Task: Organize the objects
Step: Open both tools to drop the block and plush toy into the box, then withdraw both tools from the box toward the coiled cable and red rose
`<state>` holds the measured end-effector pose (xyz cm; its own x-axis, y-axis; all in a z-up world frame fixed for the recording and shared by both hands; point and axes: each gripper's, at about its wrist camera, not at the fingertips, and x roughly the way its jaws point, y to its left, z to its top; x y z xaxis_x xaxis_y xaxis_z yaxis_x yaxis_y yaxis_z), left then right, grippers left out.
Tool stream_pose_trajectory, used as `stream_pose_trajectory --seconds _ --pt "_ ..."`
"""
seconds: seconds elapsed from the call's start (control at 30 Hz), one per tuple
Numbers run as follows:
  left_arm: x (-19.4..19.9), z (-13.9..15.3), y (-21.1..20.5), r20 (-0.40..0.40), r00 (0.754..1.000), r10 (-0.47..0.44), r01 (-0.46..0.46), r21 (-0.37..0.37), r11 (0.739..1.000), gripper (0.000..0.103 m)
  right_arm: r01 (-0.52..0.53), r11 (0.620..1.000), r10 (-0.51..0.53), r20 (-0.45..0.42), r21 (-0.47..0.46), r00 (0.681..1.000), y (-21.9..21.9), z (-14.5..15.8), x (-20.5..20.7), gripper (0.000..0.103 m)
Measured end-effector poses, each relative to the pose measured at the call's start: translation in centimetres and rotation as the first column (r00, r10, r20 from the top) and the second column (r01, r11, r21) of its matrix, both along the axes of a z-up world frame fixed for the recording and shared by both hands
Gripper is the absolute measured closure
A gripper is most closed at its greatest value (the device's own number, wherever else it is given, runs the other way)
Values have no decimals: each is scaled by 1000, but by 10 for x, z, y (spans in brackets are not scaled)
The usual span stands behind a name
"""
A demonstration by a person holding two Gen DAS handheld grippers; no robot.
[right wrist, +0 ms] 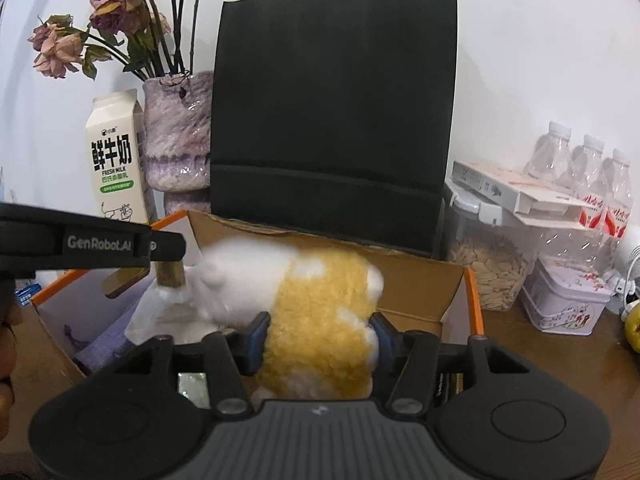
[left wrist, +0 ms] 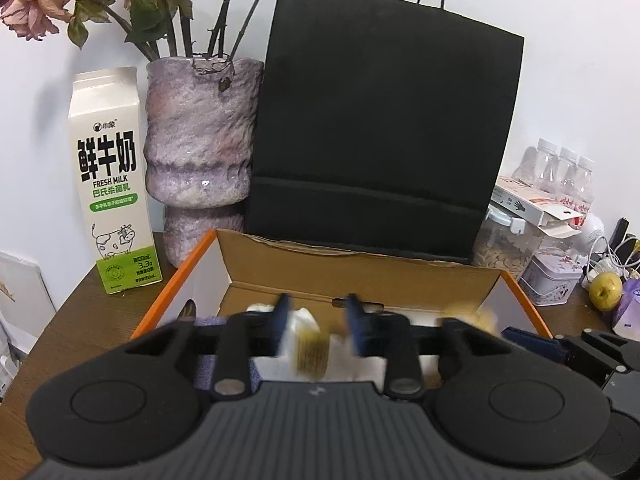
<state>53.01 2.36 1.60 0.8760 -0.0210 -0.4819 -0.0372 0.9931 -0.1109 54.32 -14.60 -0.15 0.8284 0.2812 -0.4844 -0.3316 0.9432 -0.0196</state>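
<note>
An open cardboard box [left wrist: 360, 268] with orange edges [right wrist: 474, 308] sits on the wooden table. My right gripper [right wrist: 318, 330] is shut on a white and yellow plush toy [right wrist: 320, 312] and holds it over the box. My left gripper [left wrist: 316, 316] hangs over the box's left part, its jaws on either side of a small brown and white item [left wrist: 310, 352]; the view is blurred. In the right wrist view the left gripper [right wrist: 168, 256] holds a brown wooden piece [right wrist: 170, 274] above white paper [right wrist: 160, 316]. A purple cloth [right wrist: 108, 344] lies in the box.
Behind the box stand a black paper bag [left wrist: 380, 120], a purple vase [left wrist: 200, 152] with dried roses, and a milk carton [left wrist: 114, 184]. To the right are a seed jar [right wrist: 488, 272], water bottles [right wrist: 592, 184], a tin [right wrist: 564, 300] and a pear [left wrist: 606, 290].
</note>
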Motion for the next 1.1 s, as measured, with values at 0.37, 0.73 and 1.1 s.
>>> stream_pose_trajectory --seconds 0.37,0.73,1.1 --pt "-1 -1 -1 9 999 36 -37 26 999 0 10 1000 -9 -26 19 1000 -4 0 2 0" --pt "-7 1 1 19 999 36 -37 32 999 0 0 1000 1 -30 8 1000 -3 0 0 0" --pt "-30 7 10 49 997 52 -54 57 997 0 -25 1000 25 -5 17 1000 -3 7 -17 0"
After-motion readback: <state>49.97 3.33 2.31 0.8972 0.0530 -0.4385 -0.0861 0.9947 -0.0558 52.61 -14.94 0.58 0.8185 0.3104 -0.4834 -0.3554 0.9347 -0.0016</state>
